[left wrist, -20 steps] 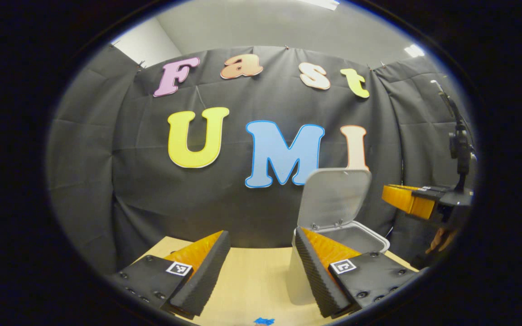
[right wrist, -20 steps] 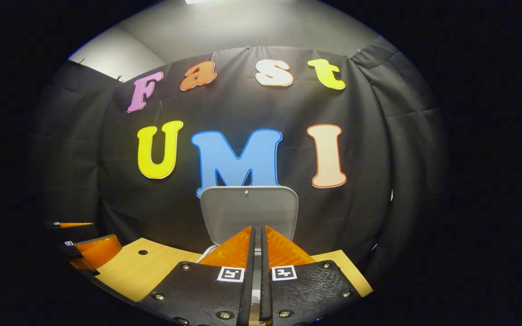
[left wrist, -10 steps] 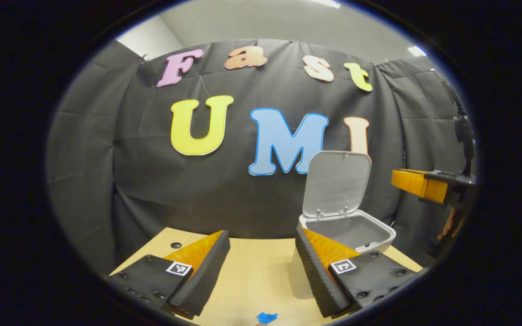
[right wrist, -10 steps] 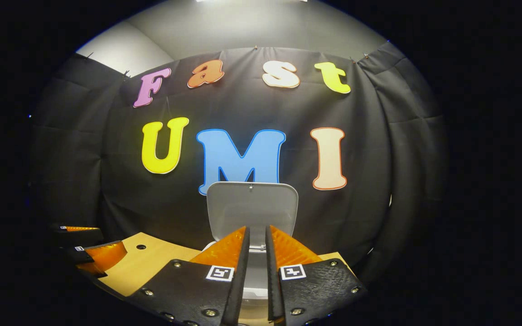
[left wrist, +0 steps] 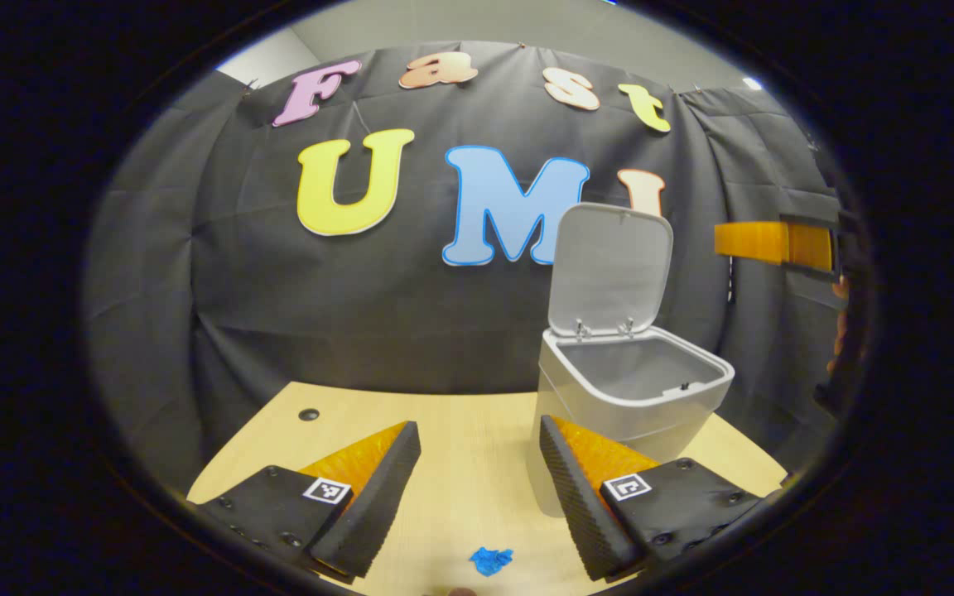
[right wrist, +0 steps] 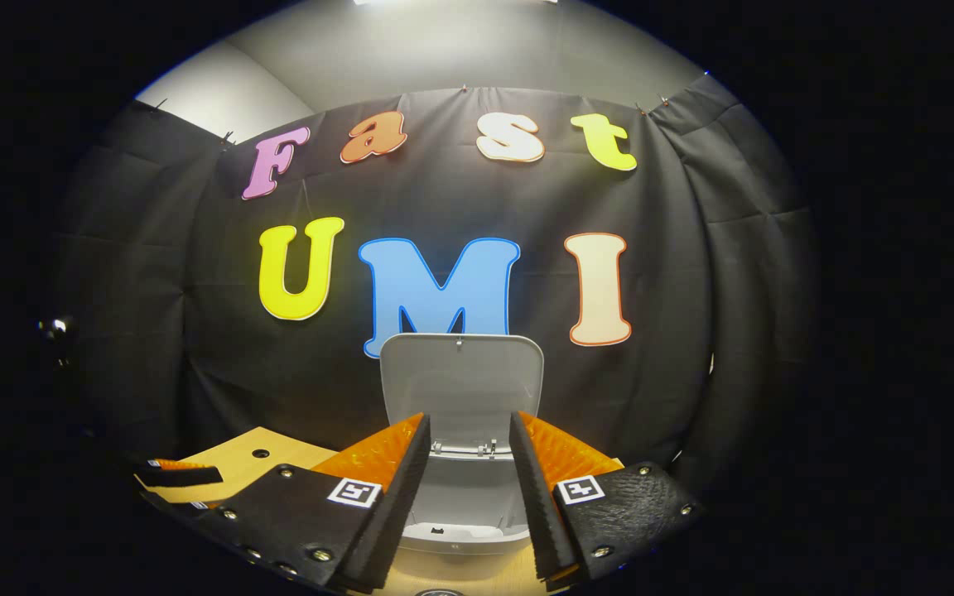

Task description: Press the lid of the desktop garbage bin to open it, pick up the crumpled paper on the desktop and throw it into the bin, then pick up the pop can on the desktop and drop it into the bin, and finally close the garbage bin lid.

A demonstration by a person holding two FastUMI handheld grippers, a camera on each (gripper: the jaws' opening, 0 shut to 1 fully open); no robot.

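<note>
Pale grey plastic made up the small desktop garbage bin [left wrist: 622,393], which was seen at the right of centre in the left gripper view, standing on the light wooden table [left wrist: 460,447]. Its hinged grey lid [left wrist: 609,269] was raised upright against the black cloth wall, so the opening step was judged done. What lay inside the bin could not be made out.

At the bottom of the left gripper view, the left gripper [left wrist: 477,488] was held wide open with nothing between its fingers, low over the table just beside the bin. A small crumpled blue scrap [left wrist: 489,560] lay on the table at the bottom edge, below the gap; whether this was the task's paper could not be told.

At the lower centre of the right gripper view, the right gripper [right wrist: 464,497] was parted and empty, poised over the bin's open mouth, with the lid behind it.

From this, a drop was judged possibly just made. Closing the lid certainly remained.
</note>
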